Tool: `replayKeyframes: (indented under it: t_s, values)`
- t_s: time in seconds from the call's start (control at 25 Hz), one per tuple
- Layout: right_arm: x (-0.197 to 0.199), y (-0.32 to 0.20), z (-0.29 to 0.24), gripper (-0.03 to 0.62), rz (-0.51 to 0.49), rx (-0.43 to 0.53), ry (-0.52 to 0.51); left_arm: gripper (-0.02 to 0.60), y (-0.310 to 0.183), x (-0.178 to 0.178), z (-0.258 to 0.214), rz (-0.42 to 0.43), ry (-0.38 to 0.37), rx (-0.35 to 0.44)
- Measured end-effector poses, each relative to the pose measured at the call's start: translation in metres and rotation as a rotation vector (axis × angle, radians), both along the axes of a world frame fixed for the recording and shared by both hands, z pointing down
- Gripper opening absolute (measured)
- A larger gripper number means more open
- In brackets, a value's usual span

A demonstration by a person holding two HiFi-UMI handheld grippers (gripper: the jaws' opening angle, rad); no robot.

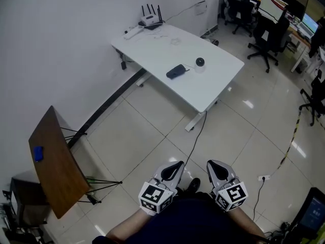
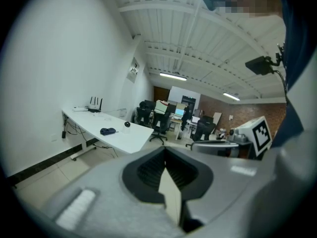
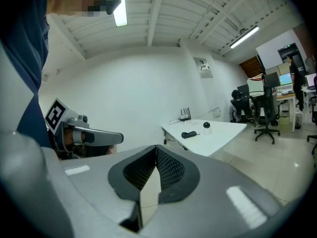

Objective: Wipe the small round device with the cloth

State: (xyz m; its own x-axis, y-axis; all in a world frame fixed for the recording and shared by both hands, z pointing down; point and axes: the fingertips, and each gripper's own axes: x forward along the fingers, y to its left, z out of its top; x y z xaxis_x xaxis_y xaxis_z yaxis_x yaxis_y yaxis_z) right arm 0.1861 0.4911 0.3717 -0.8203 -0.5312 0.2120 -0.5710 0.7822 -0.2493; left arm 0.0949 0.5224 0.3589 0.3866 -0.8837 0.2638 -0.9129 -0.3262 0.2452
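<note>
Router [image 1: 149, 19] on white table [image 1: 152, 50] — office chairs [image 1: 268, 34] beyond.

- The left gripper [image 1: 174, 168]: pale grey shell, black ribbed lining [image 2: 148, 171] (a white stripe [image 2: 76, 208] on top).
- The right gripper [image 1: 215, 167]: same grey and black.
- The left marker cube [image 1: 155, 196] and right marker cube [image 1: 231, 194]: white faces, black square patterns.
- Clothing: dark navy top [image 1: 193, 220], dark shoe [image 1: 193, 185].

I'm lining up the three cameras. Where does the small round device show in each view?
Head view: the small round device sits on the white table, upper middle, just right of the dark cloth.
Left gripper view: far off, left of centre, right of the cloth.
Right gripper view: right of centre, right of the cloth.
Shared landmark: the router with antennas at the table's far end.
</note>
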Motion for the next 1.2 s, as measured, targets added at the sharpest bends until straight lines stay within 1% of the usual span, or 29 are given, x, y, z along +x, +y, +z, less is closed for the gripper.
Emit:
replayKeyframes:
  t_s: [0.16, 0.36, 0.52, 0.64, 0.92, 1.2]
  values:
    - [0.001, -0.015, 0.002, 0.011, -0.026, -0.002, -0.003, 0.002, -0.017, 0.003, 0.0, -0.008, -0.014, -0.007]
    - [0.005, -0.039, -0.006, 0.012, -0.02, 0.012, -0.02, 0.003, -0.041, 0.006, -0.01, -0.008, -0.032, 0.006]
    - [0.003, -0.057, -0.004, 0.012, -0.017, 0.008, -0.016, 0.002, -0.061, 0.005, -0.008, 0.0, -0.033, 0.0]
    - [-0.002, -0.076, 0.001, 0.011, 0.004, 0.005, -0.005, 0.002, -0.081, -0.001, -0.004, 0.013, -0.028, 0.001]
    - [-0.028, -0.127, 0.004, 0.012, 0.066, 0.007, 0.032, 0.002, -0.135, -0.027, 0.001, 0.075, 0.006, 0.012]
    - [-0.075, -0.171, 0.004, 0.012, 0.128, -0.007, 0.074, 0.002, -0.188, -0.073, 0.001, 0.145, 0.06, -0.001]
